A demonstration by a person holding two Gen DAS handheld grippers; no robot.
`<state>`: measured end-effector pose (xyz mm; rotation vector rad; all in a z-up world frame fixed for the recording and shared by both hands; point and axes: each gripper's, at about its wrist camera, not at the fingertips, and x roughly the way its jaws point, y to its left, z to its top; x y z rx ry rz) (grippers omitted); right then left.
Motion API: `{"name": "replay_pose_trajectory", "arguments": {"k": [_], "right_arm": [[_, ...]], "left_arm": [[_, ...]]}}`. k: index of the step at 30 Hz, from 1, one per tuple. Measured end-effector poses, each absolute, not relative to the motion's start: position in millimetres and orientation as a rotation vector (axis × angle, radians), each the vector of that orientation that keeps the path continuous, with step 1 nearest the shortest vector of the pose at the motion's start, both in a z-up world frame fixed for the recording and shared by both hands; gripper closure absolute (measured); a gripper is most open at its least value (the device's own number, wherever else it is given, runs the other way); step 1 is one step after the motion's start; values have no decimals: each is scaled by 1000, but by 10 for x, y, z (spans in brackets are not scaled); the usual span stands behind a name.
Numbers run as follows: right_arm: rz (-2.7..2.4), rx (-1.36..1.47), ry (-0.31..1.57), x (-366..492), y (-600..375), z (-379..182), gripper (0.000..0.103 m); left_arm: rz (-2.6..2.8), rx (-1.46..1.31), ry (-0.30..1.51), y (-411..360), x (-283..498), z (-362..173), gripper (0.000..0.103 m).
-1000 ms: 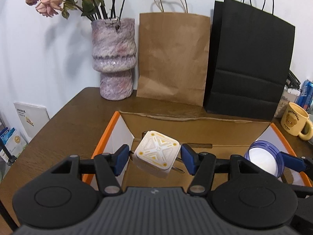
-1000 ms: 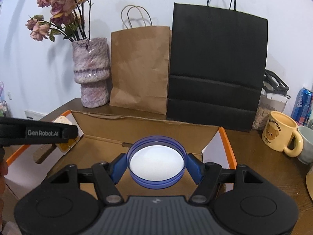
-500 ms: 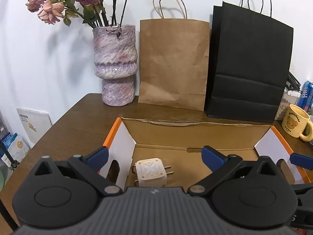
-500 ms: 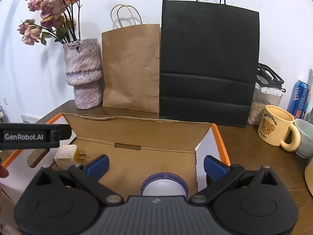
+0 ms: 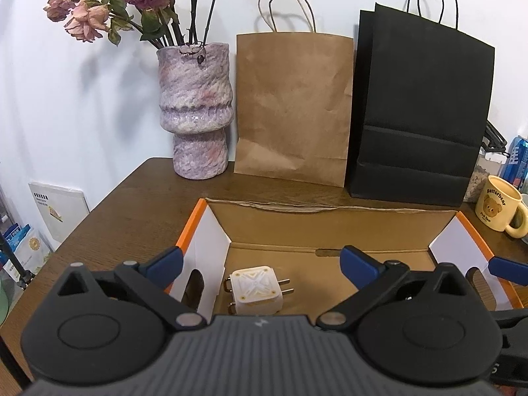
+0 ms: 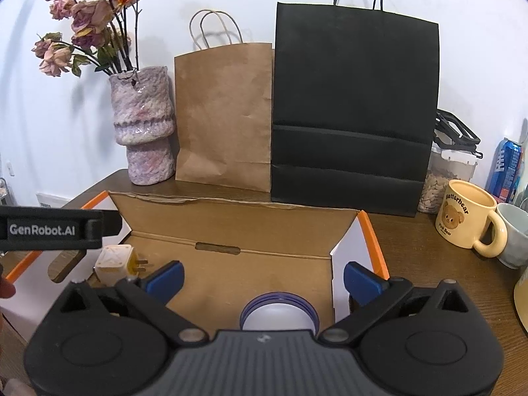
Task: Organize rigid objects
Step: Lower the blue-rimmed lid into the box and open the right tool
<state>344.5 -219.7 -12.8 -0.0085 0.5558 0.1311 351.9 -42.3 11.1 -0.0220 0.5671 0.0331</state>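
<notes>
An open cardboard box (image 5: 330, 217) with orange-edged white end flaps stands on the brown table. A white cube plug adapter (image 5: 255, 289) lies on the box floor at its left end; it also shows in the right wrist view (image 6: 114, 262). A round blue-rimmed container with a white lid (image 6: 279, 313) lies on the box floor toward the right end. My left gripper (image 5: 262, 262) is open and empty above the adapter. My right gripper (image 6: 264, 275) is open and empty above the round container. The left gripper's side shows at the left of the right wrist view (image 6: 56, 227).
Behind the box stand a mottled pink vase with dried roses (image 5: 196, 112), a brown paper bag (image 5: 292, 109) and a black paper bag (image 5: 419, 109). To the right are a yellow bear mug (image 6: 468, 217), a grey cup (image 6: 514, 234), a food jar (image 6: 448, 178) and a blue can (image 6: 506, 171).
Both grippers opened and let go: the adapter and the round container dropped to the box floor. Both grippers have since drawn back and up slightly.
</notes>
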Motion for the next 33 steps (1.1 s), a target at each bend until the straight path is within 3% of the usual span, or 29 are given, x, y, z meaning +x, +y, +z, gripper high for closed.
{"name": "replay_pose_trajectory", "arguments": {"k": [33], "right_arm": [[143, -34, 491, 2935, -2160, 31, 0]], "left_arm": [[36, -21, 510, -394, 3022, 290, 0]]}}
